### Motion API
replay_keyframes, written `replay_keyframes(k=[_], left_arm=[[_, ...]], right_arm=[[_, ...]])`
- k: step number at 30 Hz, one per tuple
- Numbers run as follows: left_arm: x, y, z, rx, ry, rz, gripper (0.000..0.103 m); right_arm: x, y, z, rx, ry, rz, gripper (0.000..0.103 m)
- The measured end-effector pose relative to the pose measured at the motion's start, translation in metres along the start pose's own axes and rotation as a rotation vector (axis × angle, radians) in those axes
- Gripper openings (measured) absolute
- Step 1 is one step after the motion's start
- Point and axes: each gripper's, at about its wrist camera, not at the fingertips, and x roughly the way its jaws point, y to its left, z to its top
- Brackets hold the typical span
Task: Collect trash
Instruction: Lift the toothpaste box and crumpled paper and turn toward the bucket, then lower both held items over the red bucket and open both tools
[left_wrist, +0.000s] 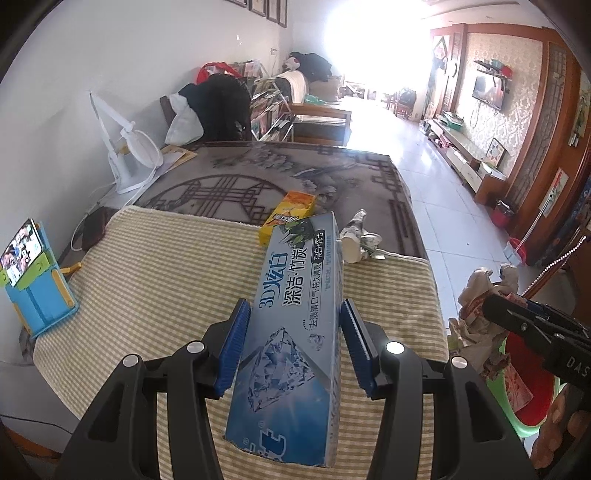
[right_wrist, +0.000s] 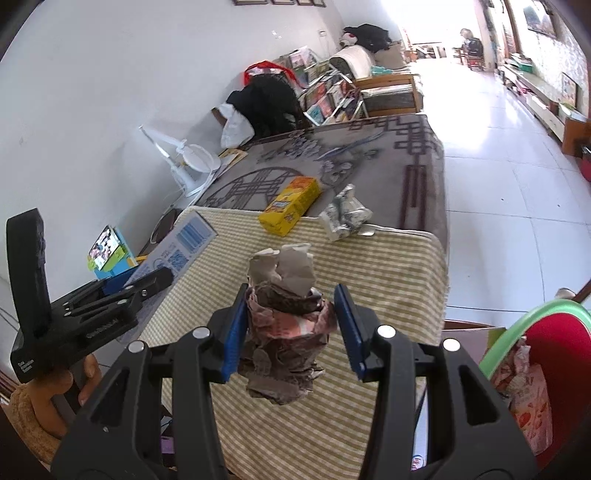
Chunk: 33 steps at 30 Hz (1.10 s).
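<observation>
Right gripper clamps crumpled paper wad; red bin lies right, nearer it. Left gripper apparently grips toothpaste box lengthwise.

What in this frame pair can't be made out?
- Bin: cut off by the right edge in both views; how full it is cannot be told.
- Toothpaste box: near end torn, print cut off, left wrist view.
- Crumpled wrapper: print unreadable, right wrist view.
- Window end of room: blown out by glare, left wrist view.
</observation>
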Motion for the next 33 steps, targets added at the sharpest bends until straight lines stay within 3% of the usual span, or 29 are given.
replay_keyframes(k=[8,15,21,26,27,30,33], left_arm=[[-0.003,-0.022,0.005,0.039,-0.019,-0.021,0.048],[0.001,-0.052,0.003,0.092,-0.015,-0.092,0.048],[-0.001,-0.089,0.004,0.168,-0.018,-0.188,0.048],[0.000,-0.145,-0.006,0.287,0.009,-0.349,0.048],[0.001,-0.155,-0.010,0.307,0.020,-0.377,0.048],[0.000,-0.189,-0.022,0.385,0.053,-0.476,0.048],[-0.005,-0.221,-0.034,0.468,0.065,-0.557,0.048]], right_arm=[[-0.020,-0.041,-0.005,0.050,-0.023,-0.095,0.045],[-0.052,-0.114,-0.028,0.155,-0.008,-0.331,0.045],[-0.074,-0.156,-0.048,0.263,-0.011,-0.428,0.046],[-0.083,-0.166,-0.061,0.283,-0.005,-0.479,0.046],[-0.086,-0.172,-0.066,0.302,-0.001,-0.488,0.048],[-0.094,-0.179,-0.073,0.337,0.001,-0.546,0.077],[-0.114,-0.187,-0.077,0.374,-0.037,-0.599,0.078]])
